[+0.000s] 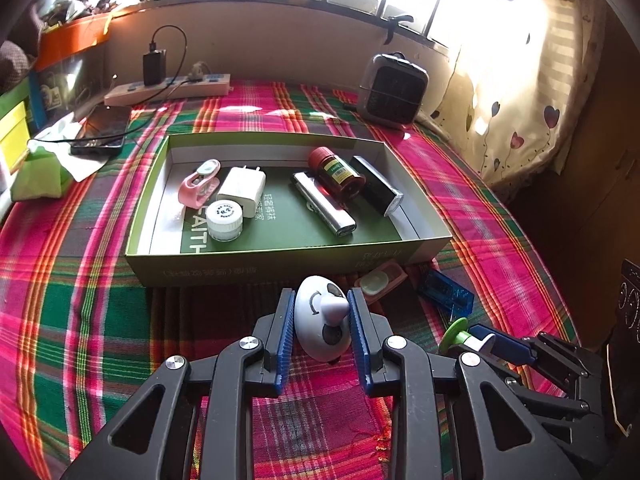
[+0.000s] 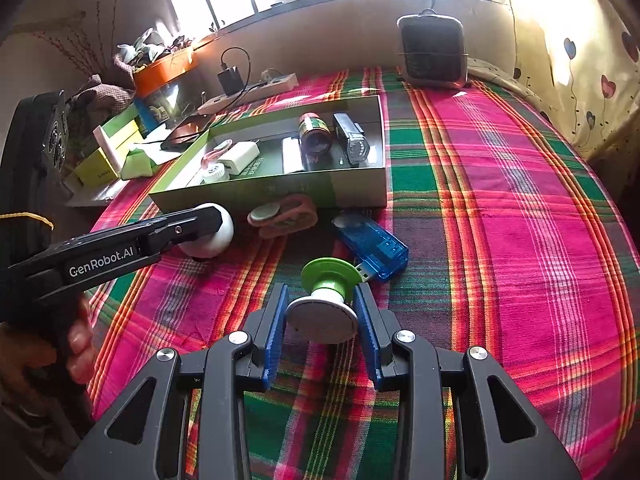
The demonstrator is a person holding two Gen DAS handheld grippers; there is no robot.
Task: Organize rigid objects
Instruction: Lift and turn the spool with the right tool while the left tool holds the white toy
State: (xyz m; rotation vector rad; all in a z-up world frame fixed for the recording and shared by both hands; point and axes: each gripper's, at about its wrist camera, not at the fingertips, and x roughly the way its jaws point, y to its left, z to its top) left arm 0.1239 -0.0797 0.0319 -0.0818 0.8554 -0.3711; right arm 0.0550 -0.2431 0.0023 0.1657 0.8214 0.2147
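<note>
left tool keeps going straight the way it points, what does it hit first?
Probably the near wall of the green box, just beyond the white egg-shaped gadget that the left tool is gripping. Depth is unclear.

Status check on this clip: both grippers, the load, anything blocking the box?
Left gripper shut on white egg-shaped gadget. Right gripper shut on green-and-white knob. Pink case and blue USB device lie before green box.
</note>
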